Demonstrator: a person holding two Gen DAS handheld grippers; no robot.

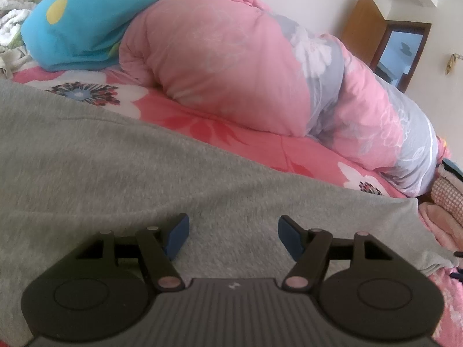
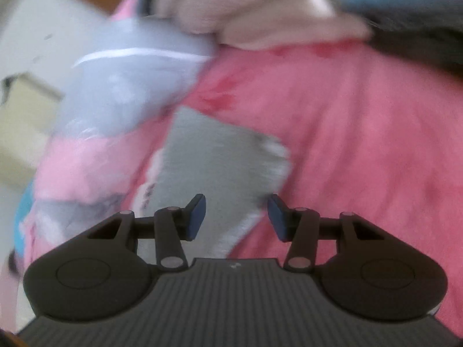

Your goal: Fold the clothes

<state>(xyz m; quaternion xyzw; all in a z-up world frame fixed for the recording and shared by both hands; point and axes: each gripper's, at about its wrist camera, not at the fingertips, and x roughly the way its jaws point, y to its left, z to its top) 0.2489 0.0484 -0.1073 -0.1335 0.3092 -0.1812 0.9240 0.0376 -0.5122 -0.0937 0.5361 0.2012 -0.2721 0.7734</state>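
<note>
Left gripper [image 1: 231,238] hovers over the grey fleecy garment [image 1: 121,167], blue pads spread apart, nothing between them. The garment lies flat across the near side of the pink flowered bedsheet [image 1: 202,127], a rolled pink quilt [image 1: 231,66] beyond. Right gripper [image 2: 236,217], in a blurred view, stands parted above the garment's grey corner [image 2: 220,156], gripping nothing.

Both wrist views close above bed [image 1: 260,144]

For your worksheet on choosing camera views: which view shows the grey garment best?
The left wrist view: the grey garment lies sharp and broad across the bed. The right wrist view shows only a blurred end of it.
</note>
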